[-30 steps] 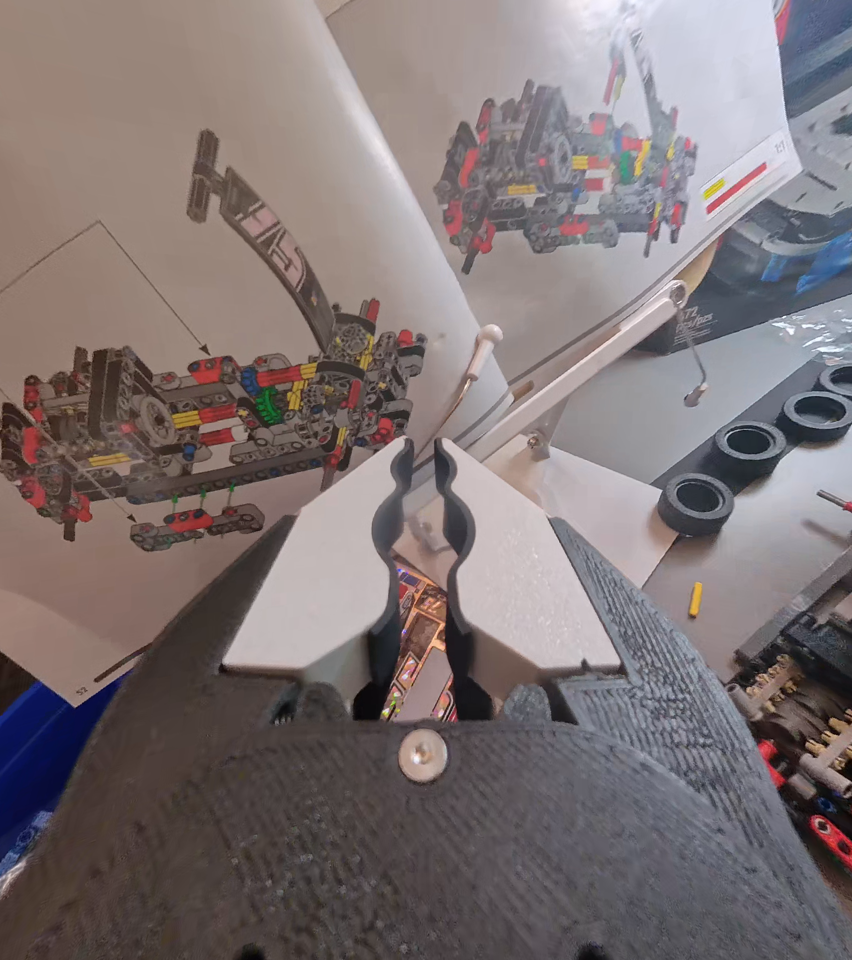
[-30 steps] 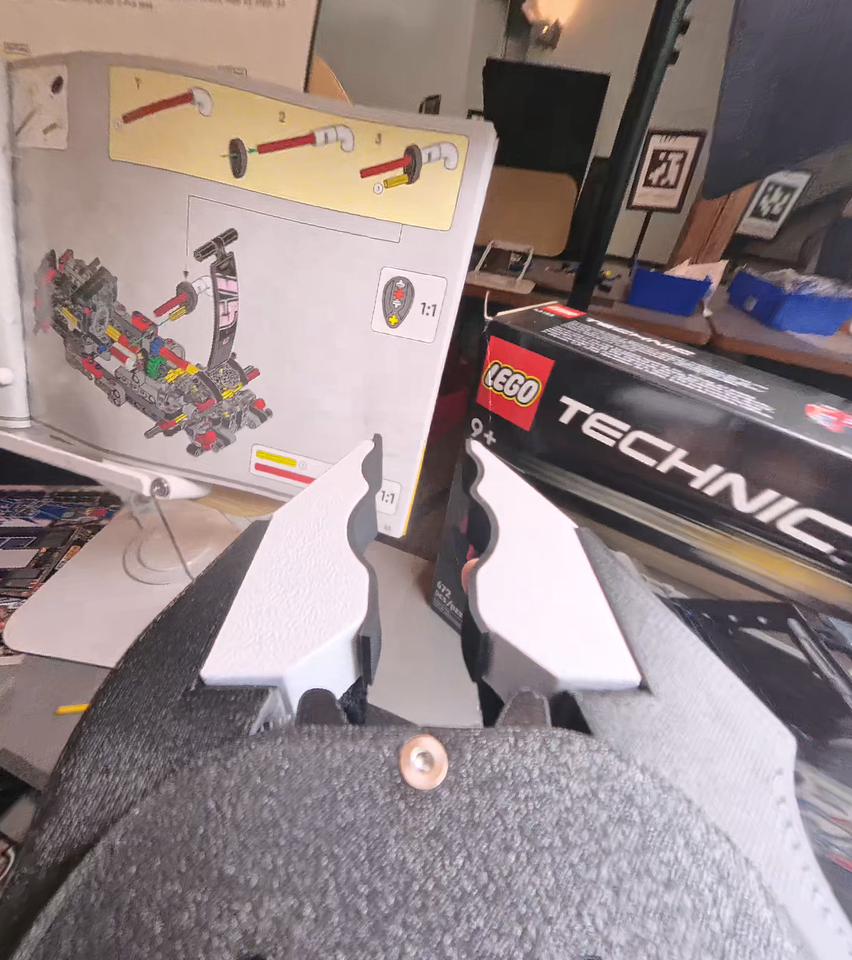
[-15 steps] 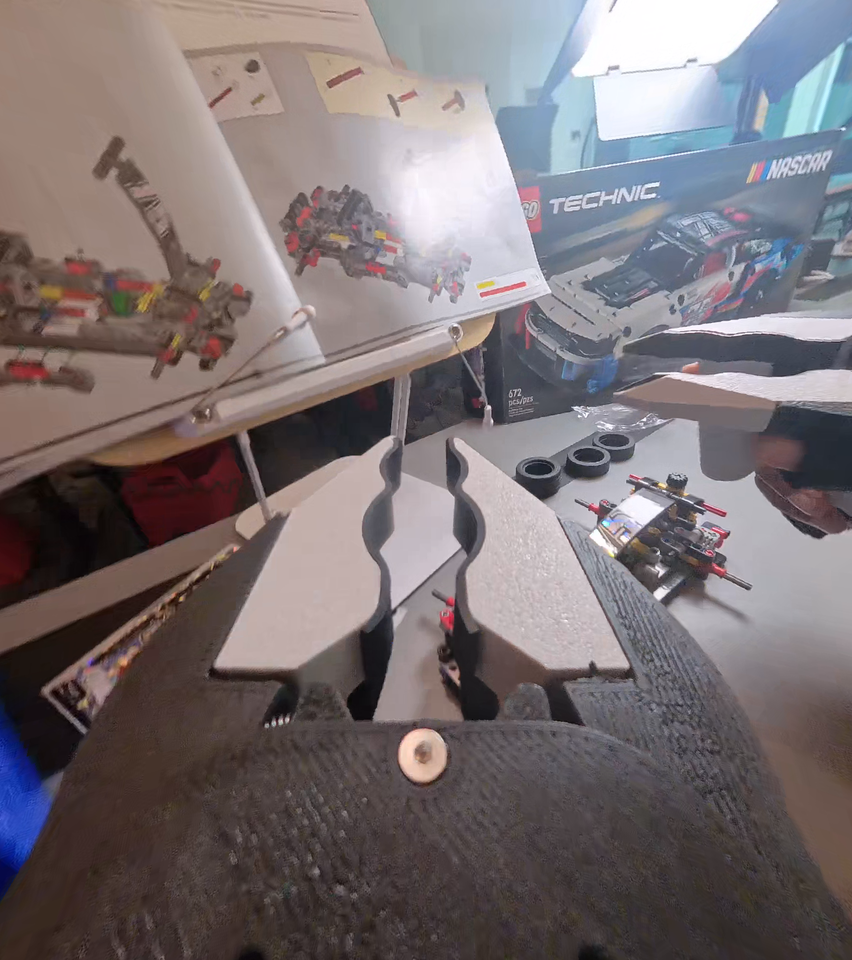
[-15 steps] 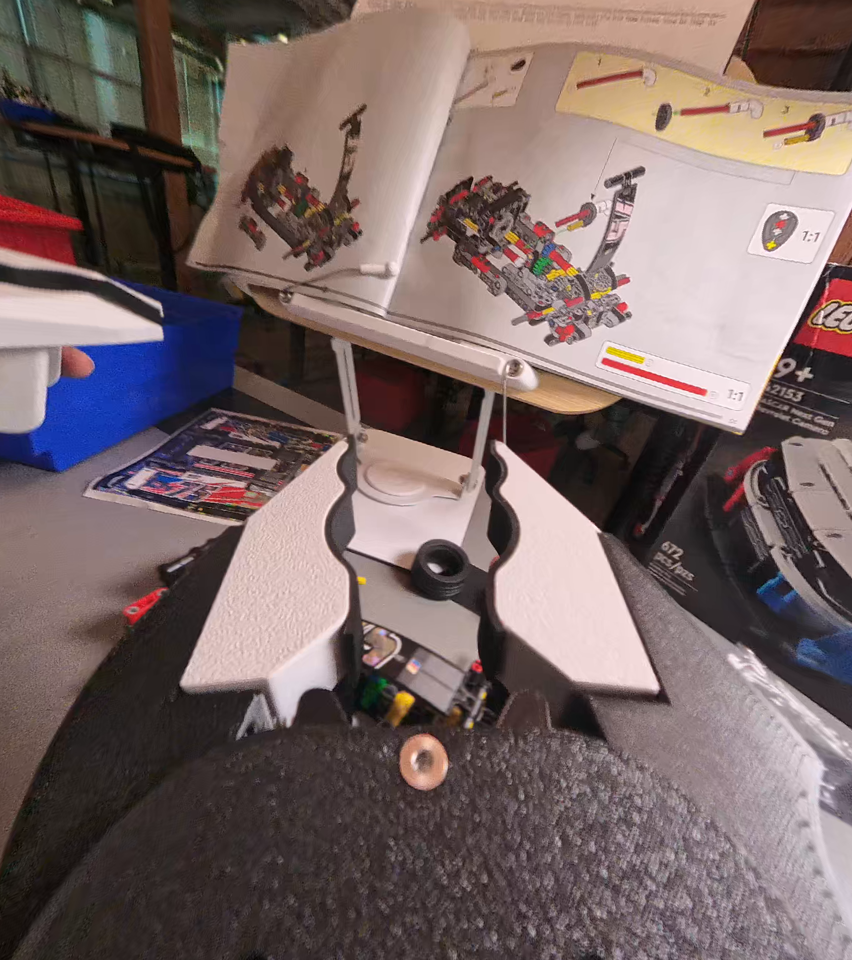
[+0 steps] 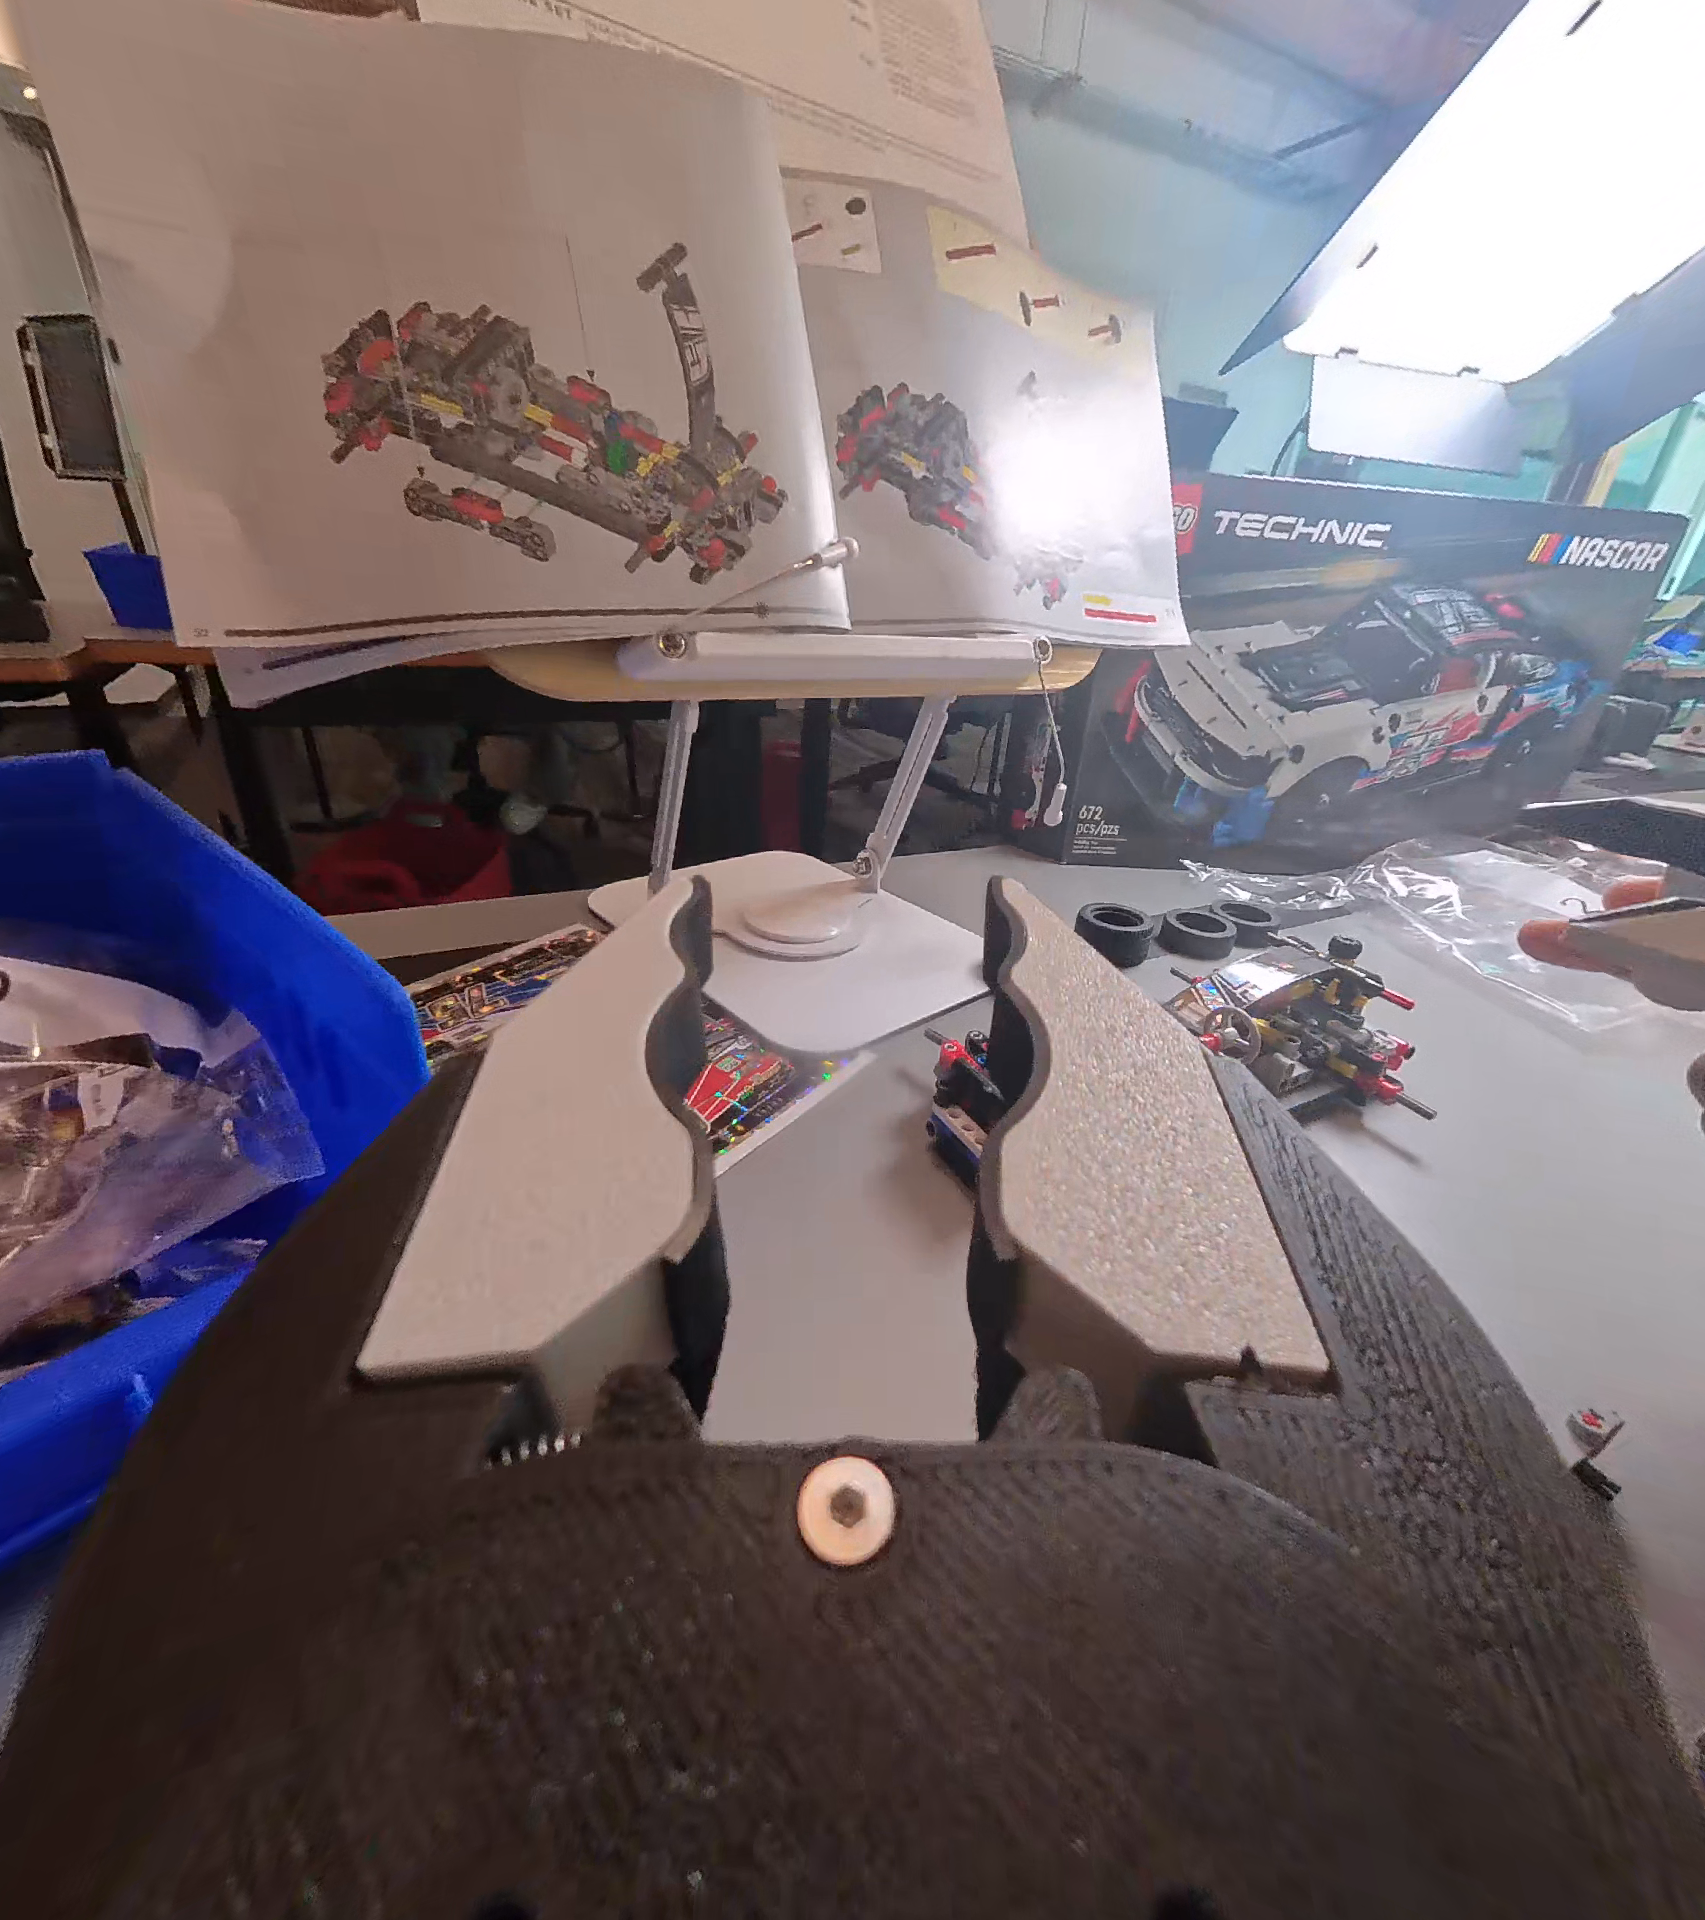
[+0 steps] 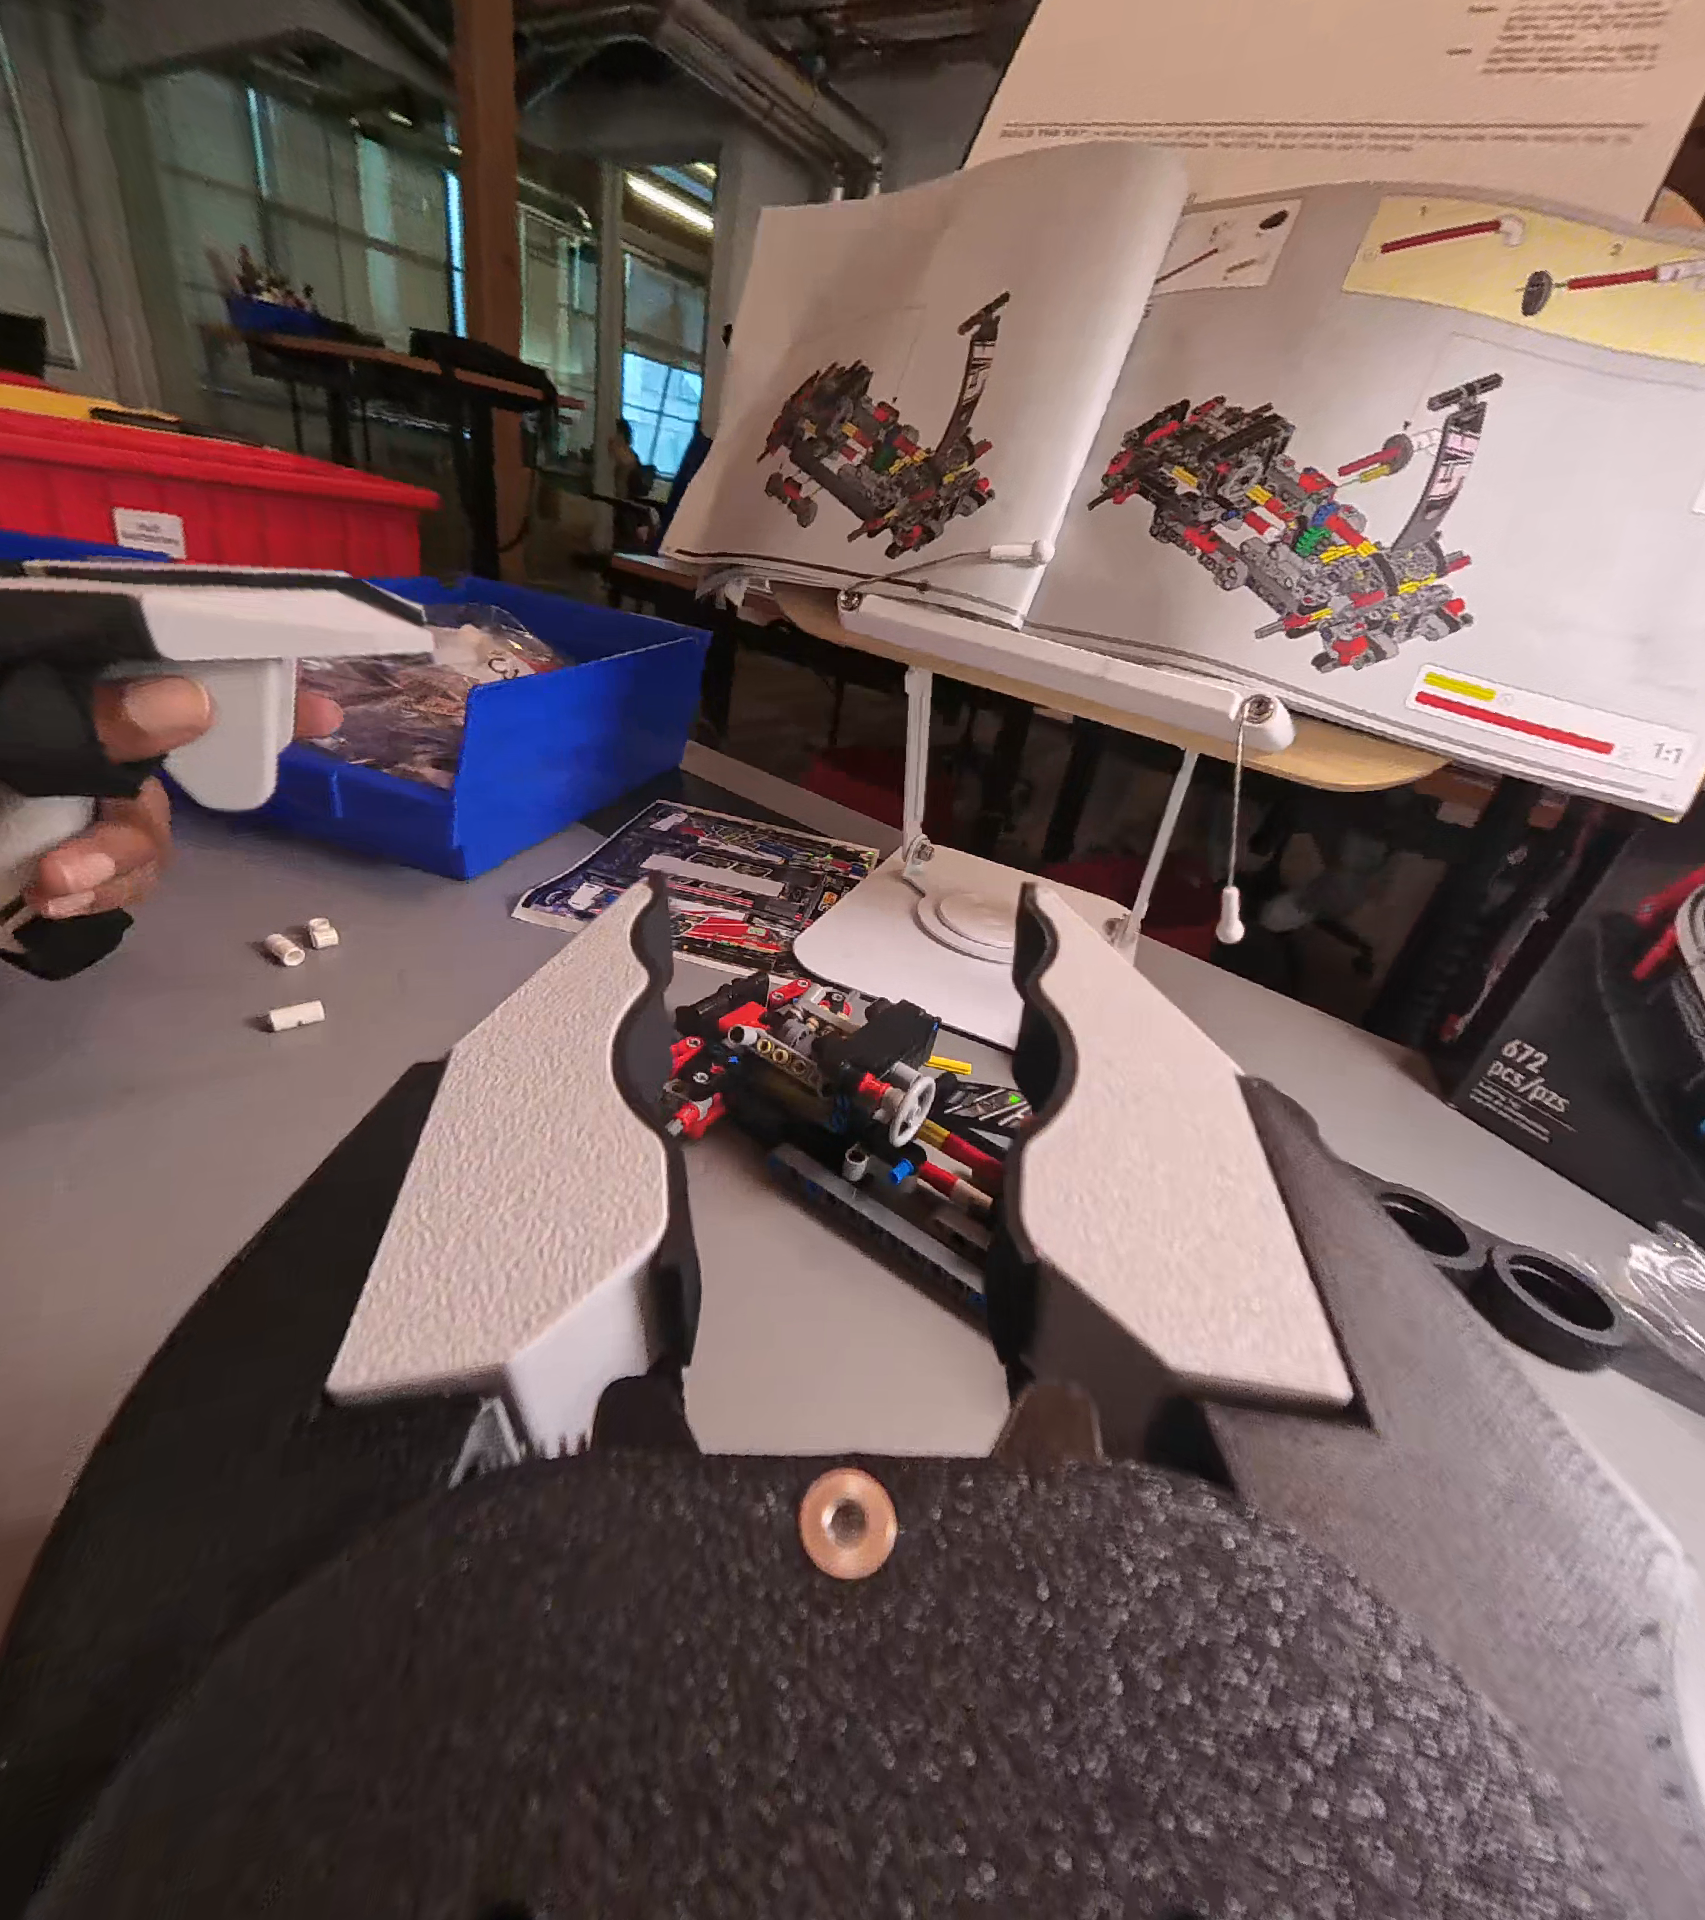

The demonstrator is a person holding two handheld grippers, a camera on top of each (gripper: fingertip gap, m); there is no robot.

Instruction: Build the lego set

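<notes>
The part-built Lego chassis [image 6: 827, 1070], black with red, yellow and grey parts, lies on the grey table [image 6: 204, 1143]. My right gripper [image 6: 843, 914] is open and empty, and hovers just in front of the chassis, which shows between its fingers. The chassis also shows in the left wrist view [image 5: 1295, 1023]. My left gripper [image 5: 843, 914] is open and empty above the table, to the left of the chassis. A small red, black and blue sub-assembly [image 5: 952, 1091] lies partly hidden behind its right finger. Three small white connectors [image 6: 292, 1016] lie on the table at the left.
The open instruction booklet [image 6: 1347, 468] rests on a white stand [image 6: 973, 914] behind the chassis. A blue bin [image 5: 152, 935] holds bags of parts at the left. A sticker sheet [image 6: 723, 883], black tyres [image 5: 1180, 928], a clear bag [image 5: 1450, 904] and the set's box [image 5: 1399, 675] lie around.
Both grippers have pulled back from the booklet and tilted down toward the table. Both jaws have opened wider. The chassis now shows between the right gripper's fingers.
</notes>
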